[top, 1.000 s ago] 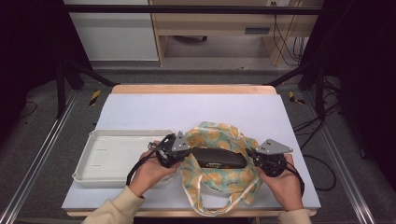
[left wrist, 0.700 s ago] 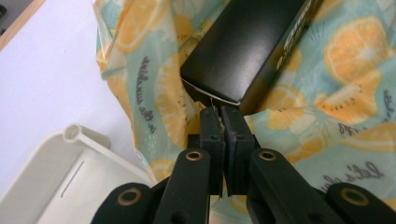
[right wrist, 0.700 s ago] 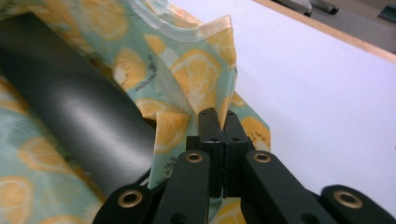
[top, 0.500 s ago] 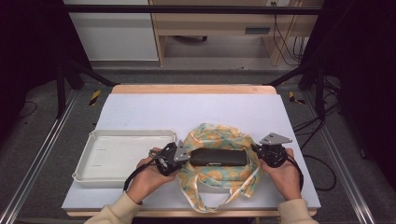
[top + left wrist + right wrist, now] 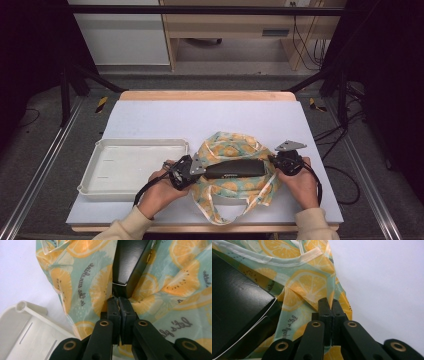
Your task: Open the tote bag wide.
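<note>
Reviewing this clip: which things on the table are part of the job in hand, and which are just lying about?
In the job:
- bag, lemon-print fabric
- black box lying in the bag
- left gripper, fingers shut on the bag
- right gripper, fingers shut on the bag

Lying about:
- white tray, left of the bag

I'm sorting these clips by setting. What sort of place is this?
Probably a lab or workshop bench set up for recording, not a home. A white table stands inside a dark metal frame, loose cables trail over the grey floor, and plain cabinets stand behind.
</note>
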Action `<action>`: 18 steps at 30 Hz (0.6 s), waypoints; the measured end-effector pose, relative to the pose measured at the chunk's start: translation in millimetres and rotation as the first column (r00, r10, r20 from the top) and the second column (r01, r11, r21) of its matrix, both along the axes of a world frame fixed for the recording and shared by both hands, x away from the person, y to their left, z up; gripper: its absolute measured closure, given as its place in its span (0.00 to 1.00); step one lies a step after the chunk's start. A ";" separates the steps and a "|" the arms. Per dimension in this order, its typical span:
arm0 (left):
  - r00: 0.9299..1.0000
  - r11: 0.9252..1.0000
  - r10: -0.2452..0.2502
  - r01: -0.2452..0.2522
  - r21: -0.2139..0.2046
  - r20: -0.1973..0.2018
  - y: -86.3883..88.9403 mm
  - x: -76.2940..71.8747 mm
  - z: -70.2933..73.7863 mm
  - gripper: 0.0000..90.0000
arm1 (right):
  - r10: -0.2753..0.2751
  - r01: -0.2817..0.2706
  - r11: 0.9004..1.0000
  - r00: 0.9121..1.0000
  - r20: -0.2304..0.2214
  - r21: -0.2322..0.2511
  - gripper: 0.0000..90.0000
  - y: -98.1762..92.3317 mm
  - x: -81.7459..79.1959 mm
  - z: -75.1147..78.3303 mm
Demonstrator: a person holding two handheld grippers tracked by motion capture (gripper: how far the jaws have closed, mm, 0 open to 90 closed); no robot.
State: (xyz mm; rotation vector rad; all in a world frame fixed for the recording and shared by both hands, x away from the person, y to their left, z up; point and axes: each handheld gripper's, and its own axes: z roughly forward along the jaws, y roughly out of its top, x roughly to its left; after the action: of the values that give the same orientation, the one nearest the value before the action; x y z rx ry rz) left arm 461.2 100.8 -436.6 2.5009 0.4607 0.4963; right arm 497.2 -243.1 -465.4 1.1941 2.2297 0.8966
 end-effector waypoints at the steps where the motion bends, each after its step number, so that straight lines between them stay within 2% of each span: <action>1: 1.000 1.000 0.002 -0.002 -0.002 0.002 0.1 0.5 -0.5 0.99 | -0.001 0.001 1.000 1.000 -0.003 -0.004 1.00 0.0 -0.4 0.1; 10: 1.000 1.000 0.015 -0.015 0.013 0.000 1.1 4.6 -3.1 0.99 | -0.001 0.001 1.000 1.000 -0.006 -0.014 1.00 -0.4 -4.8 -1.4; 18: 1.000 1.000 0.023 -0.023 -0.006 -0.002 2.6 6.7 -5.4 0.99 | -0.009 0.009 1.000 1.000 0.005 -0.018 1.00 1.7 -5.9 -2.5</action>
State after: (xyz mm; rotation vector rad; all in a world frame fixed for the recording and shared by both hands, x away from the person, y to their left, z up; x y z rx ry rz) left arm 467.9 103.4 -442.0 2.4933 0.4912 0.5002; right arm 491.3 -241.4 -467.8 1.1913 2.2222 0.8733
